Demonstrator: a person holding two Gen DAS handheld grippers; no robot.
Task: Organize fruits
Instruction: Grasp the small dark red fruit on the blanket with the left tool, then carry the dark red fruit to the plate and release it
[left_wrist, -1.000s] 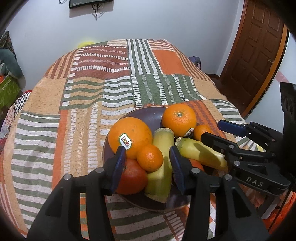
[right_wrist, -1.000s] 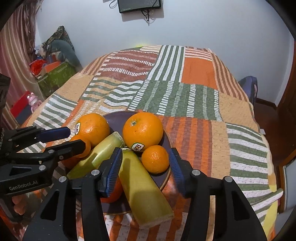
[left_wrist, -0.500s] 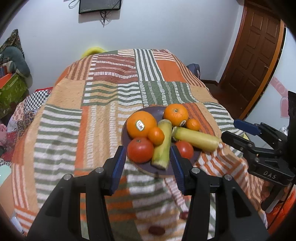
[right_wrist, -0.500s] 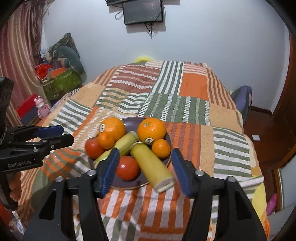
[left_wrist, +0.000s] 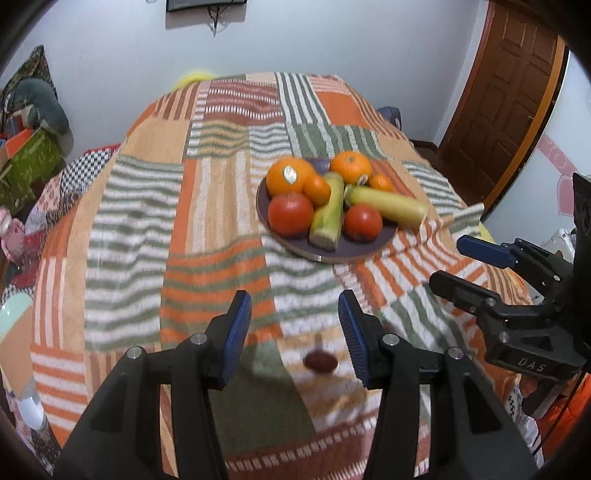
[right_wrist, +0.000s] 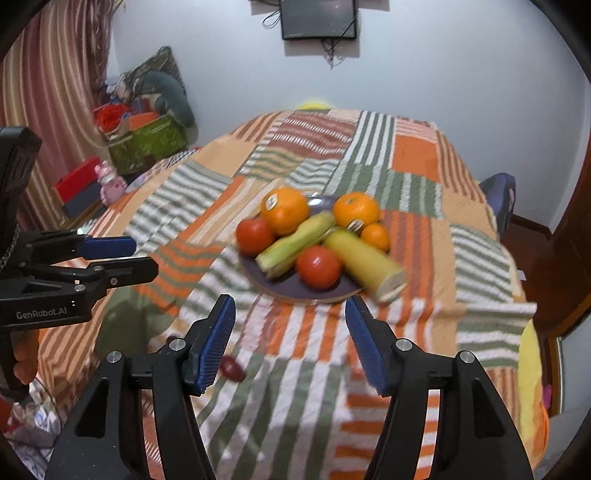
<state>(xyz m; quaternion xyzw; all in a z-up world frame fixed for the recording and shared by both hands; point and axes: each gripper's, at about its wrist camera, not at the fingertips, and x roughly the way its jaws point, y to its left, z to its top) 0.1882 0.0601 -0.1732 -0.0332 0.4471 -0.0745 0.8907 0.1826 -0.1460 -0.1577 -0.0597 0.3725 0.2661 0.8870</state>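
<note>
A dark plate (left_wrist: 365, 249) (right_wrist: 291, 290) on the patchwork bedspread holds two big oranges (left_wrist: 288, 175) (right_wrist: 356, 208), two small oranges, two tomatoes (left_wrist: 290, 214) (right_wrist: 318, 266), and two yellow-green corn cobs (left_wrist: 327, 218) (right_wrist: 364, 264). A small dark red fruit (left_wrist: 319, 361) (right_wrist: 232, 368) lies alone on the cloth near the bed's front. My left gripper (left_wrist: 294, 332) is open and empty, well short of the plate, above the red fruit. My right gripper (right_wrist: 290, 338) is open and empty, just in front of the plate.
The striped bedspread (left_wrist: 147, 206) covers the whole bed. Boxes and a stuffed toy (right_wrist: 147, 122) stand on the floor at the left. A wooden door (left_wrist: 506, 92) is at the right. A screen (right_wrist: 318, 18) hangs on the back wall.
Both grippers have pulled back and up from the plate, which now looks smaller and farther. The small dark red fruit at the bed's front has come into view.
</note>
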